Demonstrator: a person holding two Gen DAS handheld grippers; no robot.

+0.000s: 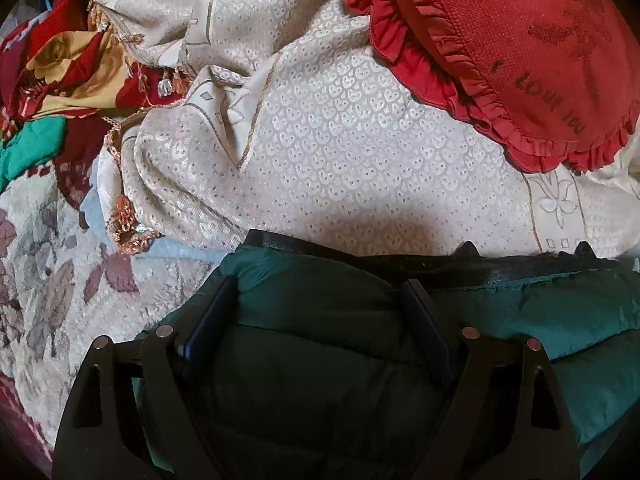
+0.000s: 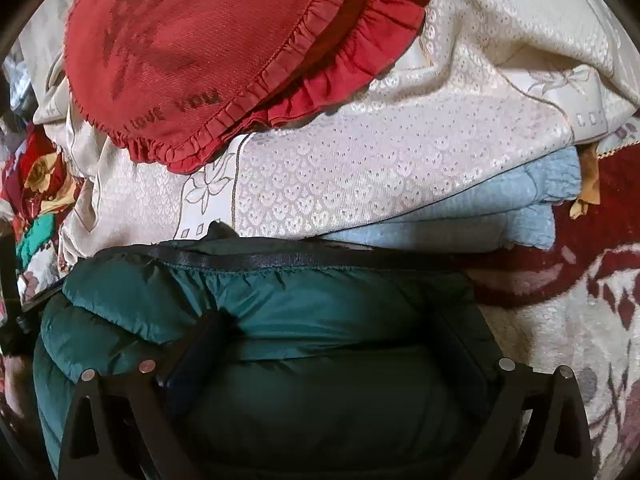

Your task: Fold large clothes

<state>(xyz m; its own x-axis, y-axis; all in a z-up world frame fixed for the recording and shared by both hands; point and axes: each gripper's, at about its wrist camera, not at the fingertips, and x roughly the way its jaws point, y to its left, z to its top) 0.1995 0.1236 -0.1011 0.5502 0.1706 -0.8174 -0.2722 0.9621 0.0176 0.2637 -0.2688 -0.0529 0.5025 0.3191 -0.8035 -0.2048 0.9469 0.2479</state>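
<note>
Both grippers, left gripper (image 1: 316, 320) and right gripper (image 2: 332, 344), sit wide apart with the puffy green quilted jacket (image 1: 320, 360) bulging between their fingers; whether they truly pinch it I cannot tell. It fills the lower frame, dark-trimmed edge uppermost, below a cream bedspread (image 1: 340, 140) and red frilled cushion (image 2: 200, 48).

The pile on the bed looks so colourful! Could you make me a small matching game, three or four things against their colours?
Things:
1. puffy jacket
2. frilled cushion
3. patterned bedspread
4. folded blanket

Colours:
a. light blue
b. dark green
c. cream
d. red

Pairs: 1-b, 2-d, 3-c, 4-a

Both the left gripper and the right gripper have jacket fabric between their fingers.
</note>
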